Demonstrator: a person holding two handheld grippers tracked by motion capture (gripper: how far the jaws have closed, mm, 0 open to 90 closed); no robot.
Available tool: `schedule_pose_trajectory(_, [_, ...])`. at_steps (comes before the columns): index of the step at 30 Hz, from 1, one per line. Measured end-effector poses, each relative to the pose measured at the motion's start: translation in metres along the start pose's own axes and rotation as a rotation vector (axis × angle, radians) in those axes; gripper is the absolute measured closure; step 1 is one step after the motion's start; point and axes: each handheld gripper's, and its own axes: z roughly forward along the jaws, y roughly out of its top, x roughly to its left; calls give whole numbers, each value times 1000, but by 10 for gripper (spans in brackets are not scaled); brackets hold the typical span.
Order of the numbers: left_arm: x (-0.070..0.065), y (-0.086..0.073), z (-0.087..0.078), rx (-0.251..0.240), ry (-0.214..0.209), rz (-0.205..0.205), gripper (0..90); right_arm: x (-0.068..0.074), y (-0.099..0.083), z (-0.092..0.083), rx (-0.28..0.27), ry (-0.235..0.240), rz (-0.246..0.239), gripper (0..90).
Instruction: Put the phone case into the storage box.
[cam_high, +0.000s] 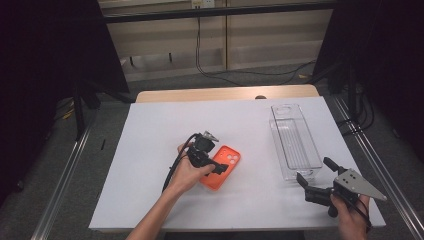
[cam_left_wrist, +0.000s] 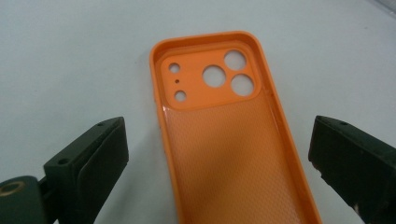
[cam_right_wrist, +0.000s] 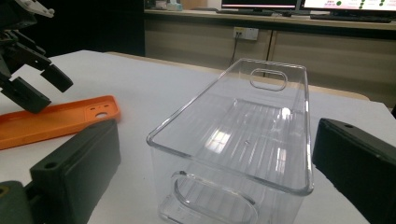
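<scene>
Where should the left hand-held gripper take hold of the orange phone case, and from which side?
Probably across the two long side walls of the orange phone case, coming straight down from above. It lies flat on the white table, open side up, so only its raised rim offers an edge. The left hand-held gripper already hangs open with a jaw on each side of the plain half below the camera cutouts.

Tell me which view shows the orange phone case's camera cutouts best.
The left gripper view: the orange plastic phone case lies inside-up between the open left claw, every cutout sharp. The high view shows it small and partly covered by that claw; the right gripper view shows one end edge-on.
</scene>
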Motion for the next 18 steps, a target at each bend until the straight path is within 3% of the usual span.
schedule_pose_trajectory(4, [0,3,8,19,4,-24,45,0,0,-1,2,1,-1,6])
schedule_pose_trajectory(6, [-3,4,11,26,42,-9,46,0,0,0,2,1,0,6])
schedule_pose_trajectory(7, [-4,5,10,34,48,11,46,0,0,0,2,-1,-1,6])
schedule_pose_trajectory(9, [-5,4,11,35,65,15,66,0,0,0,1,1,-2,6])
schedule_pose_trajectory(14, [-8,6,11,28,27,3,62,0,0,-1,3,1,-2,7])
schedule_pose_trajectory(18, [-11,6,16,52,41,12,62,0,0,0,4,3,-2,6])
